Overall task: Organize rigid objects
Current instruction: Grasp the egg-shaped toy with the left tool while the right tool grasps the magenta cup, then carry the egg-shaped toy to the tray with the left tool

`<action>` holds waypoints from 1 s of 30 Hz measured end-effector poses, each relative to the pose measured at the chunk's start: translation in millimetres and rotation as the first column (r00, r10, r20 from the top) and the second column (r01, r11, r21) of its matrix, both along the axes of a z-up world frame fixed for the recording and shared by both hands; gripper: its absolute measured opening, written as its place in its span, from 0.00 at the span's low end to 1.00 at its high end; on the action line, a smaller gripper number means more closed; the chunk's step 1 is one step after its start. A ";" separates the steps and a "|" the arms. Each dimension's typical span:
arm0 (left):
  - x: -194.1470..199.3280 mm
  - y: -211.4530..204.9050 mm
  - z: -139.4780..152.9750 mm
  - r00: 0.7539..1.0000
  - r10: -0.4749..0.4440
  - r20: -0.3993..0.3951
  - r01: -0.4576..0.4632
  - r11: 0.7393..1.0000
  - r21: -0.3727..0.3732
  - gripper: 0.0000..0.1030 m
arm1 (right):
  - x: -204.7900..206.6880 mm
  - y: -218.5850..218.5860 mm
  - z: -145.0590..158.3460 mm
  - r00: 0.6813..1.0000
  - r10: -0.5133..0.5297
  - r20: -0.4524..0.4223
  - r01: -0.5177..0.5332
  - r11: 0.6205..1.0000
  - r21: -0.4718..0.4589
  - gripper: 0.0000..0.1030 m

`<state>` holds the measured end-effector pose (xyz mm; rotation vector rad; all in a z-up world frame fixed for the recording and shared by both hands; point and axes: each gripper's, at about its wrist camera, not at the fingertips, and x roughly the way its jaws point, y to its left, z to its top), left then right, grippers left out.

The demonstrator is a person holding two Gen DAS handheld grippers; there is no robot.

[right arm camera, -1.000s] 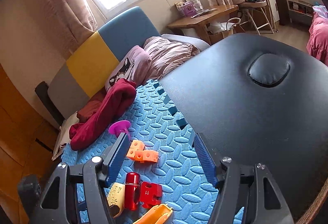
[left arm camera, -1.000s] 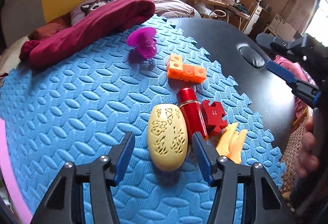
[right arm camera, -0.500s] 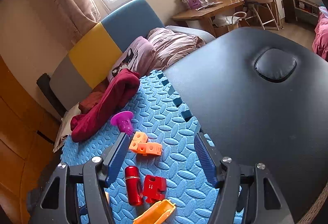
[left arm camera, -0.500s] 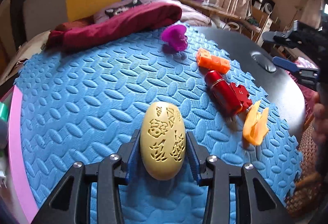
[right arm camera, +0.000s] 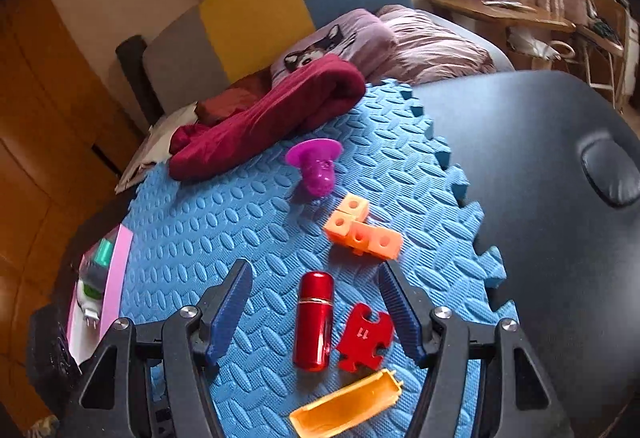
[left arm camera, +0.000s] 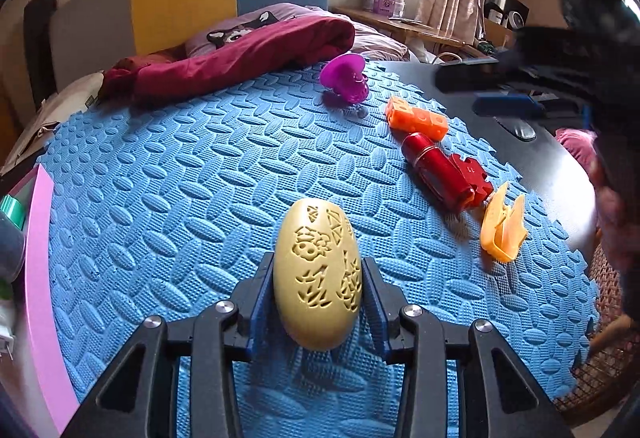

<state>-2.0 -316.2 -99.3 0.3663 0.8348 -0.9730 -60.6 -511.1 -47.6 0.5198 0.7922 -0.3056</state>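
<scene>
My left gripper [left arm camera: 318,278] is shut on a yellow carved oval case [left arm camera: 318,274] and holds it over the blue foam mat [left arm camera: 168,173]. On the mat to the right lie a red cylinder [left arm camera: 436,171], a red puzzle piece [left arm camera: 474,173], an orange block [left arm camera: 416,117], a yellow-orange clip [left arm camera: 502,230] and a purple funnel-shaped toy [left arm camera: 346,79]. My right gripper [right arm camera: 316,314] is open above the red cylinder [right arm camera: 314,322] and red puzzle piece [right arm camera: 364,336], with the yellow-orange clip [right arm camera: 348,408] below them. The orange block [right arm camera: 362,232] and purple toy [right arm camera: 318,167] lie beyond.
A dark red cloth [left arm camera: 240,53] lies along the mat's far edge. A pink tray [right arm camera: 114,278] with small items sits at the mat's left edge. A black padded table surface [right arm camera: 560,197] extends to the right. A sofa with pillows stands behind.
My left gripper closed on the yellow oval case and carried it left, away from the red cylinder. My right gripper moved in over the red cylinder and puzzle piece.
</scene>
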 end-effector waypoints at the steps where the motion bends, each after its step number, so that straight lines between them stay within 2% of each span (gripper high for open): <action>1: 0.1 0.1 0.0 1.000 0.000 -0.001 0.000 1.000 -0.001 0.40 | 10.4 -1.4 1.7 1.000 0.016 -0.012 -0.016 1.000 -0.021 0.65; 7: 0.8 0.9 0.4 1.000 0.001 -0.013 -0.001 1.000 -0.011 0.40 | 76.0 -19.9 -8.6 0.986 0.080 -0.144 -0.094 0.991 -0.092 0.65; 11: 0.6 0.4 0.5 1.000 0.001 -0.011 -0.001 1.000 -0.010 0.40 | 108.1 -33.9 -25.6 0.973 0.084 -0.217 -0.108 0.989 -0.104 0.65; 14: 1.0 0.7 0.5 1.000 0.003 -0.017 -0.003 1.000 -0.015 0.40 | 126.5 -40.9 -39.9 0.966 0.091 -0.240 -0.114 0.990 -0.084 0.65; 15: 0.8 0.7 0.6 1.000 0.002 -0.018 -0.003 1.000 -0.016 0.40 | 130.5 -41.8 -44.0 0.966 0.096 -0.240 -0.117 0.991 -0.072 0.62; 16: 0.8 0.6 0.6 1.000 0.003 -0.018 -0.003 1.000 -0.016 0.40 | 133.1 -41.0 -46.6 0.966 0.096 -0.241 -0.118 0.990 -0.078 0.40; 17: 0.7 0.6 0.4 1.000 0.003 -0.017 -0.003 1.000 -0.016 0.40 | 133.2 -38.6 -46.4 0.967 0.099 -0.234 -0.122 0.989 -0.088 0.31; 21: 0.5 0.2 0.6 1.000 0.003 -0.017 -0.003 1.000 -0.017 0.40 | 114.5 -17.2 -27.3 0.979 0.135 -0.154 -0.154 0.981 -0.121 0.31; 24: 0.7 0.5 1.1 1.000 0.004 -0.019 -0.004 1.000 -0.021 0.40 | 94.4 2.0 -13.7 0.980 0.174 -0.101 -0.183 0.979 -0.091 0.31; 30: -2.3 15.8 5.3 0.998 0.037 -0.046 -0.038 0.999 -0.024 0.40 | 70.5 49.2 -13.6 0.961 0.262 -0.084 -0.267 0.961 -0.064 0.31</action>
